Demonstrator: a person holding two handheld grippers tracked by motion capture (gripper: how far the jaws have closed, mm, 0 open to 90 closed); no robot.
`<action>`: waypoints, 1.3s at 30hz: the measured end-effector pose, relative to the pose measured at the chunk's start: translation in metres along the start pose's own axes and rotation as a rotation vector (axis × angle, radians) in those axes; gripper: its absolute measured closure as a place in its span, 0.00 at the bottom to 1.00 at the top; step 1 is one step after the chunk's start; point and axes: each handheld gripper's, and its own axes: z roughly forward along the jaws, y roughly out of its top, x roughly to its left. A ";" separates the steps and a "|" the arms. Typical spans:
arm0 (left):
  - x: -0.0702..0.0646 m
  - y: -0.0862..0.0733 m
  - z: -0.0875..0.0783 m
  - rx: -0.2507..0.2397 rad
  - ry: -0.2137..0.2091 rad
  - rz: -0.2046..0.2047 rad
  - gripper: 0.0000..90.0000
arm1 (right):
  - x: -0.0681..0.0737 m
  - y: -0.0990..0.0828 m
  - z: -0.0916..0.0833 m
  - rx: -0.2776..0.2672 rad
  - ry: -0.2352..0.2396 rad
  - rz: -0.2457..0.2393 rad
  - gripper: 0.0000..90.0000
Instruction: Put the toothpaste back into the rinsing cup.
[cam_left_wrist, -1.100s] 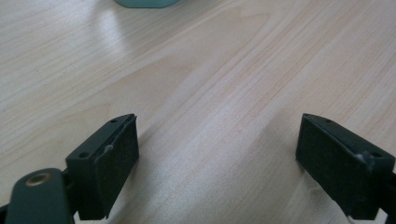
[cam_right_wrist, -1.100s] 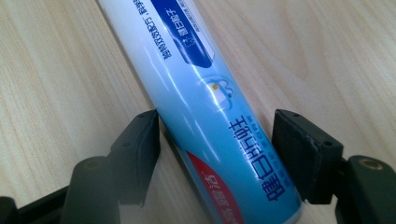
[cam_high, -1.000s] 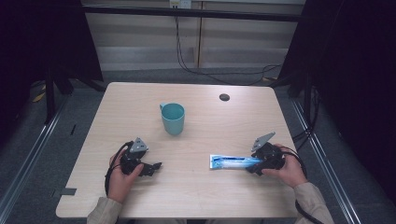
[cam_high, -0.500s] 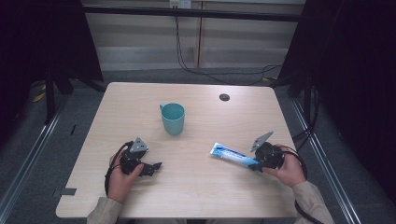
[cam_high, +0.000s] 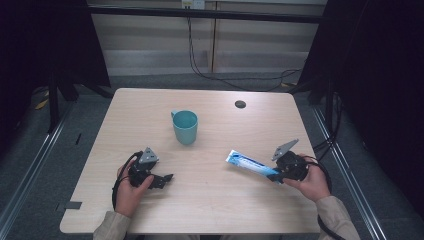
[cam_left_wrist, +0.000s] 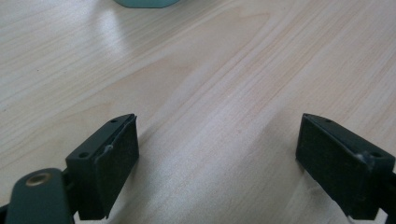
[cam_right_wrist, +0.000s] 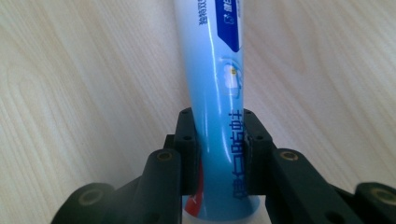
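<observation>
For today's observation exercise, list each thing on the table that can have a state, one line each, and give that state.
Toothpaste tube: clamped near one end by the right tool, its other end pointing toward the cup.
Cup: upright, apart from both tools; nothing shows inside it.
Right tool: shut on the toothpaste tube, its jaws having just closed.
Left tool: open, nothing between its jaws, low over the table.
</observation>
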 end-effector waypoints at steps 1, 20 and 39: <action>0.000 0.000 0.000 0.000 0.000 0.000 0.14 | 0.000 0.000 0.000 0.000 0.000 0.000 0.81; 0.000 0.000 0.000 -0.006 -0.003 0.000 0.16 | 0.005 0.026 -0.011 -0.080 0.034 0.022 0.81; -0.003 0.009 -0.006 -0.052 -0.032 -0.008 0.18 | 0.009 0.045 -0.009 -0.184 0.049 0.032 0.81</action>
